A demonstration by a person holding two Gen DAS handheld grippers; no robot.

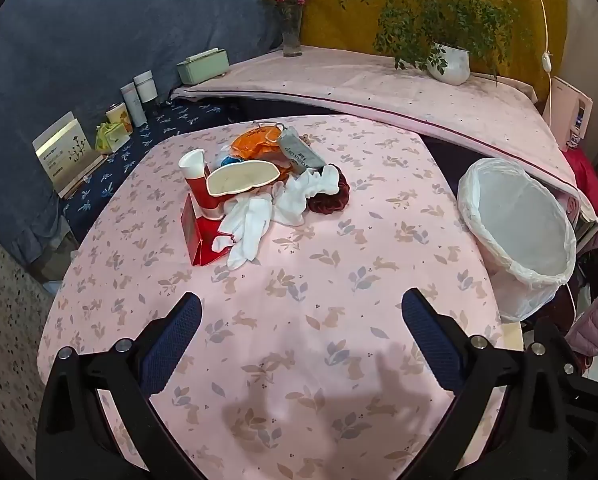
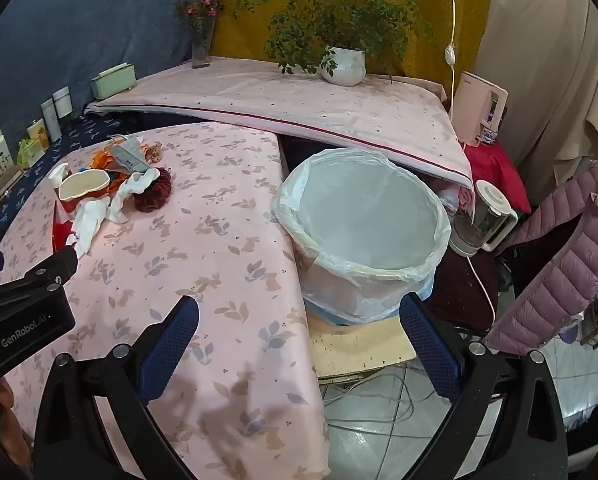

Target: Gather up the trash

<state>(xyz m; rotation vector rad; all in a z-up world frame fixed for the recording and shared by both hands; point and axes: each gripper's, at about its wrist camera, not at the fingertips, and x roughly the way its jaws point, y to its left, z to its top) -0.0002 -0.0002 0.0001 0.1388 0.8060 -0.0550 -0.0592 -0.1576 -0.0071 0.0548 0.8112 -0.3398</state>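
since nothing lies inside the bin (image 2: pixel 363 216) that either view shows, the collecting looks not yet begun: its white liner appears bare, though the bottom is pale and hard to read, so something flat could hide there. all the trash sits in one heap toward the far left part of the table (image 1: pixel 339 280), well apart from the near edge. in the heap are a red paper cup (image 1: pixel 197 184) with a white cup nested in it, a cream bowl-shaped container (image 1: pixel 241 178) leaning on it, crumpled white tissue (image 1: pixel 251 224), an orange plastic wrapper (image 1: pixel 259 142), a grey packet (image 1: pixel 301 152) at the far side, a dark red bunched thing (image 1: pixel 331 196) and a red card box (image 1: pixel 197 236) nearest the left edge.

the left gripper (image 1: pixel 301 336) hovers over the near middle of the table with its jaws spread wide and nothing between them. the right gripper (image 2: pixel 299 340) hangs over the near right corner, likewise wide apart and empty, with the bin just beyond the table's right edge ahead of it.

every piece is left to carry across to the bin; the loose tissue and wrapper will likely need a pinch each.
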